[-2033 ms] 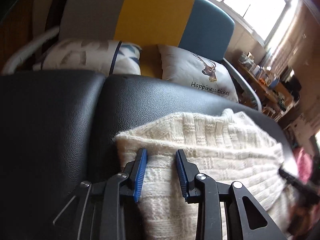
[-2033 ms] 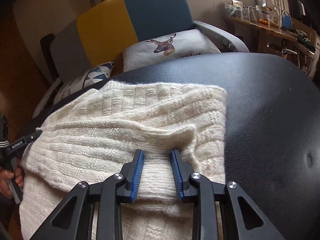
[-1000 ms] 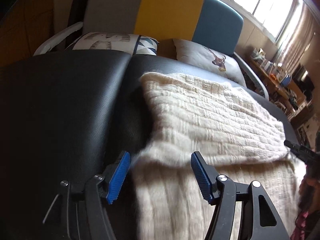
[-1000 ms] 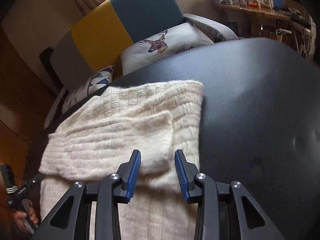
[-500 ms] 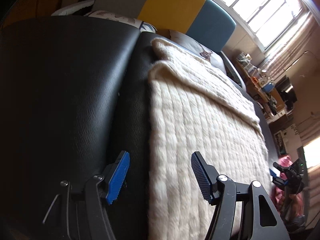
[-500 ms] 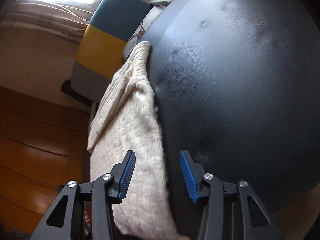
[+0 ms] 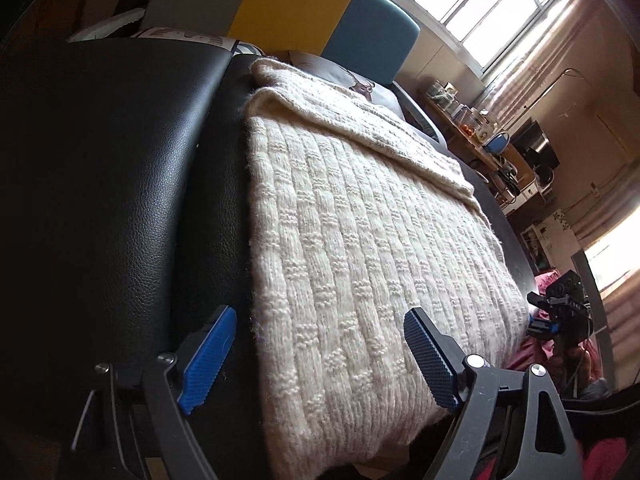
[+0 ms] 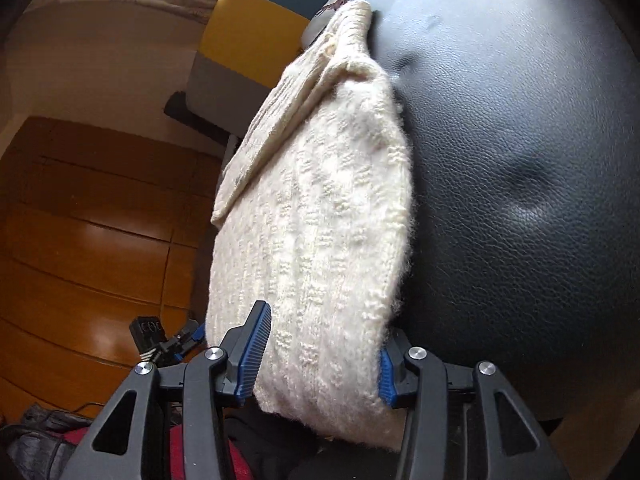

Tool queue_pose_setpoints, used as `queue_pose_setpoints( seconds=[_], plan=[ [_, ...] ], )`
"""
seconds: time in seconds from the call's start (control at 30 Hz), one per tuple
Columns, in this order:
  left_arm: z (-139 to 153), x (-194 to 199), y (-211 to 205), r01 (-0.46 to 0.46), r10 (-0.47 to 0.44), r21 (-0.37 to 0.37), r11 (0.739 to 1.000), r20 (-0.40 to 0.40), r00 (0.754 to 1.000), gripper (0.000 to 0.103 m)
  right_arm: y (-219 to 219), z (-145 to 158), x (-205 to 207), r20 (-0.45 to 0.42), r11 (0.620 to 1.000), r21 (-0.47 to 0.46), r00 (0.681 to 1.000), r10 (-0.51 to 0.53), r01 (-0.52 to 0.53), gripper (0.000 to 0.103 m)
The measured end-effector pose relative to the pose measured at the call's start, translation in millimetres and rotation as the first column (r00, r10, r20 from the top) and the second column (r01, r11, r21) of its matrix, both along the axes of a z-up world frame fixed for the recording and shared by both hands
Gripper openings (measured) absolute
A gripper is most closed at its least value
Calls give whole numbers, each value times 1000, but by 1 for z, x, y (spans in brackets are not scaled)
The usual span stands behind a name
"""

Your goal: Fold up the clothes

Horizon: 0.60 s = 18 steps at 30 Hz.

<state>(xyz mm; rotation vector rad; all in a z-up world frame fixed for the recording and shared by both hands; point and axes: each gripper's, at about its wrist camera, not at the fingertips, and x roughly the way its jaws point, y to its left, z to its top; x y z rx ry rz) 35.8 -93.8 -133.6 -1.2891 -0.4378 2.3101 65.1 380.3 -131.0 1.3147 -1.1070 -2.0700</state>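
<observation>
A cream knitted sweater (image 7: pixel 360 240) lies on a black leather cushion (image 7: pixel 120 180), its far part folded over. Its near hem hangs over the cushion's front edge. My left gripper (image 7: pixel 320 360) is open, its jaws wide apart around the sweater's near left corner. My right gripper (image 8: pixel 320 360) is open, its blue pads either side of the sweater's (image 8: pixel 316 220) near right corner. The fabric sits between the jaws of both, not pinched. The right gripper also shows in the left wrist view (image 7: pixel 560 312); the left gripper shows in the right wrist view (image 8: pixel 160 340).
A grey, yellow and teal chair (image 7: pixel 320 12) with printed pillows stands behind the cushion. A cluttered shelf (image 7: pixel 480 136) runs along the far right wall. Wooden floor (image 8: pixel 80 220) lies left of the cushion (image 8: pixel 520 160). Red and dark cloth (image 8: pixel 52 440) lies below.
Both grippers let go of the folded-over part, opened wider and drew back and down to the sweater's near hem. The sweater now lies folded.
</observation>
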Motion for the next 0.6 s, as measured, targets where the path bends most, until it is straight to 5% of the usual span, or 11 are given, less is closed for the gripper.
queue_pose_setpoints(
  seconds=[0.27,0.4,0.47,0.53,0.6],
  plan=[
    [-1,3,-8,-29,28,41,999,29,999,83,-11,-1,6,-37,999,-13,998,-43,43,48],
    [-1,8,-1,-9,8,22,1000,29,1000,72,-19,3,8,-66,1000,22,998,-20,22,48],
    [-1,8,-1,-10,9,21,1000,44,999,58,-20,2,5,-51,1000,10,999,-8,9,48],
    [-5,6,-1,-15,14,11,1000,80,997,8,-18,0,2,-30,1000,-12,1000,-8,7,43],
    [-9,4,-2,-23,24,-11,1000,107,994,8,-18,-2,-1,-43,1000,-10,999,-6,6,42]
  ],
)
